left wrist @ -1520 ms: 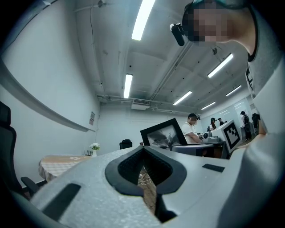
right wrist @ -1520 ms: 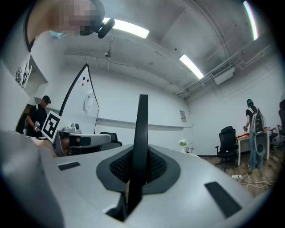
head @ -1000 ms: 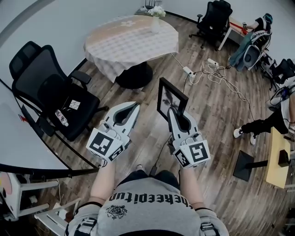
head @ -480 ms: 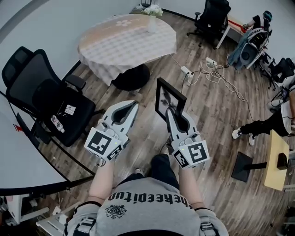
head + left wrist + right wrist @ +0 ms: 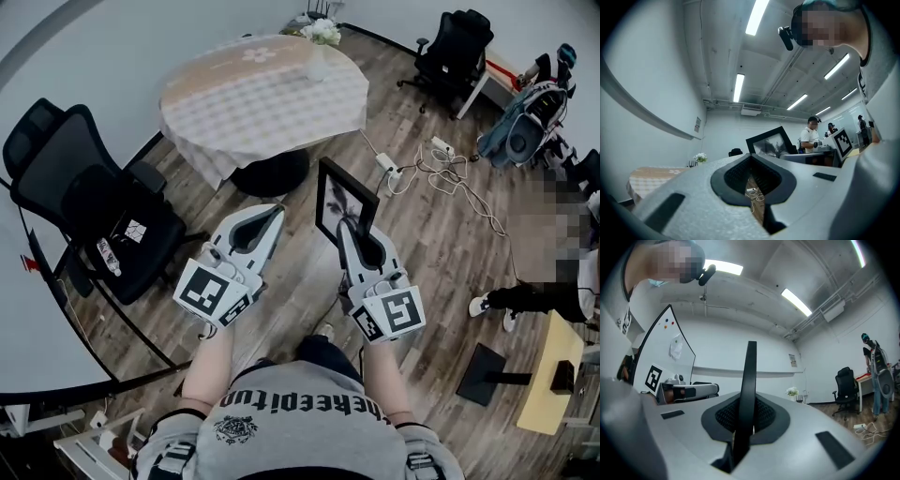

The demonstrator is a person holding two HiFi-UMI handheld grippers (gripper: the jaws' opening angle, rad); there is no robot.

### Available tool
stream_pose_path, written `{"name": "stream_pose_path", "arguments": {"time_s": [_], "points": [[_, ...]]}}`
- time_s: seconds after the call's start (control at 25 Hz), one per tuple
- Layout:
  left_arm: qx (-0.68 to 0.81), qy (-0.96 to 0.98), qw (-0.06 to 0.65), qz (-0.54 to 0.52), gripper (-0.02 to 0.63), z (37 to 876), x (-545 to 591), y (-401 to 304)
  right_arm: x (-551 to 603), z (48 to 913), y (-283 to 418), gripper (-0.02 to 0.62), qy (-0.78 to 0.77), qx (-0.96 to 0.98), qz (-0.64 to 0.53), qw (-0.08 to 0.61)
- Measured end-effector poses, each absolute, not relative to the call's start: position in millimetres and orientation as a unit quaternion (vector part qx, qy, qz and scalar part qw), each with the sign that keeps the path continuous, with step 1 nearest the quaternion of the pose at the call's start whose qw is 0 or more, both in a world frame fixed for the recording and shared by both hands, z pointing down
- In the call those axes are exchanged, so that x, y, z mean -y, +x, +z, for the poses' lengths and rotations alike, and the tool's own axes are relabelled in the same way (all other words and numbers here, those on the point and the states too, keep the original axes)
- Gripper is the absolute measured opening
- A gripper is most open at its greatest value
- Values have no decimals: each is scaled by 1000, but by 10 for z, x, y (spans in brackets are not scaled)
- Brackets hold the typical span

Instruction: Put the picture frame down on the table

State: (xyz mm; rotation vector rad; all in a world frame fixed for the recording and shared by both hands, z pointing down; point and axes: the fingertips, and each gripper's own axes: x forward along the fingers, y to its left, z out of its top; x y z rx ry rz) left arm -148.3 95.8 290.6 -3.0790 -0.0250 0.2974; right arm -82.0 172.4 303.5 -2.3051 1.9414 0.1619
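"Where's the picture frame?"

"My right gripper pinches its lower edge, upright over wooden floor, well apart from the round table. Left gripper closed, empty. Shirt lettering upside down, unreadable."

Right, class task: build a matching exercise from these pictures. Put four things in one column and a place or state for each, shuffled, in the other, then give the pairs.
Things:
1 picture frame
2 flowers
3 nearest black chair
4 left tool

Places or states:
A on the floor, left of the round table in the head view
B shut, holding nothing
C on the round table's far edge
D upright, clamped in the right tool

Pairs: 1-D, 2-C, 3-A, 4-B
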Motion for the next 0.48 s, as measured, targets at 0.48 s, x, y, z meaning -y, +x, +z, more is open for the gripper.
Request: {"name": "stream_pose_path", "arguments": {"time_s": [0.48], "points": [[-33,-993,33,107,15,2843,-1020,-404,-1739,3007,293,21,-736,-672,58,56]]}}
